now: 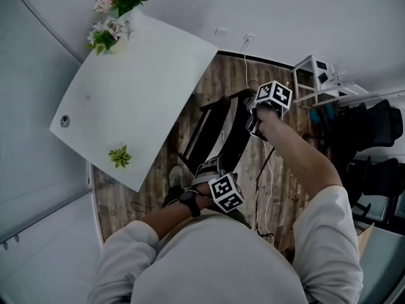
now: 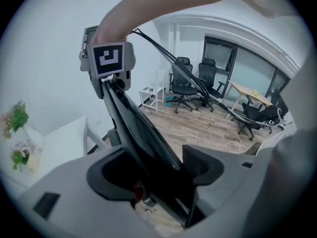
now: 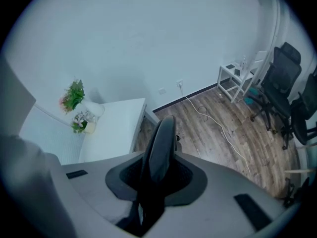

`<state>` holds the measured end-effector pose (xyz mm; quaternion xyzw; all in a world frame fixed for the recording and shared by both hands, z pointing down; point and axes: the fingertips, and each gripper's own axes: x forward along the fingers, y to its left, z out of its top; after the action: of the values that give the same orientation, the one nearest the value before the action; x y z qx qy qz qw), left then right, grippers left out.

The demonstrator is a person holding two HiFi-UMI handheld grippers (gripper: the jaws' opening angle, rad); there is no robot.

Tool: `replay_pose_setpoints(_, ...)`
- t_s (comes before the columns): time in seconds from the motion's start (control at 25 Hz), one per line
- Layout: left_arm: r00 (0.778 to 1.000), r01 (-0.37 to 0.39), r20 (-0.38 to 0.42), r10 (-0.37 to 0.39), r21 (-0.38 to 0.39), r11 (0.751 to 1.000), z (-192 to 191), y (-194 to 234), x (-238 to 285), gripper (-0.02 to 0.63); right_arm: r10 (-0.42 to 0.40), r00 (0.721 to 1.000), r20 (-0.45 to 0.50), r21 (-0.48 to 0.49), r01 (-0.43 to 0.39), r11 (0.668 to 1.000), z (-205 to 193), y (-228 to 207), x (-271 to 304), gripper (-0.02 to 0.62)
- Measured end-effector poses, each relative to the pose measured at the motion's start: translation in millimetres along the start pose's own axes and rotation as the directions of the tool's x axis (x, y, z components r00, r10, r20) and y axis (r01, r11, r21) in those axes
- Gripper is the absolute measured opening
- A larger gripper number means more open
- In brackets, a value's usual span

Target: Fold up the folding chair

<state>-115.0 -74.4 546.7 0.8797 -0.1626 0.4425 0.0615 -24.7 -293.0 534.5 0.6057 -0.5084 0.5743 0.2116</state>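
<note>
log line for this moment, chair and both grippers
chair: black, looks folded, over wood floor beside white table | left gripper: fingers shut on chair | right gripper: fingers shut on chair

Folding chair (image 1: 235, 138) right of table (image 1: 139, 87); flowers (image 1: 115, 12) on table's far corner

White table (image 1: 136, 87) standing against the wall, carrying flower bouquets (image 1: 117, 11) at its far corner and a small green plant (image 1: 119, 156) near its front edge. White cable (image 3: 224, 133) trailing across wood floor (image 3: 198, 143). Black office chairs (image 3: 282, 78) sitting near a white side stand (image 3: 233, 78).
</note>
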Motion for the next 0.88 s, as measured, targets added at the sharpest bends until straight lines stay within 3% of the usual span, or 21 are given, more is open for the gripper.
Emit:
replay_pose_setpoints(0.4,1.000,0.029,-0.003,-0.029,-0.030,0.999,-43,73,-19,0.307,-0.013,1.000,-0.025,-0.006,0.013,1.000,8,73,45,0.097)
replay_pose_setpoints(0.88,0.993,0.119,0.016,-0.118,-0.029,0.993,-70,144,-32,0.308,-0.003,1.000,-0.020,-0.028,0.003,1.000,32,127,81,0.146)
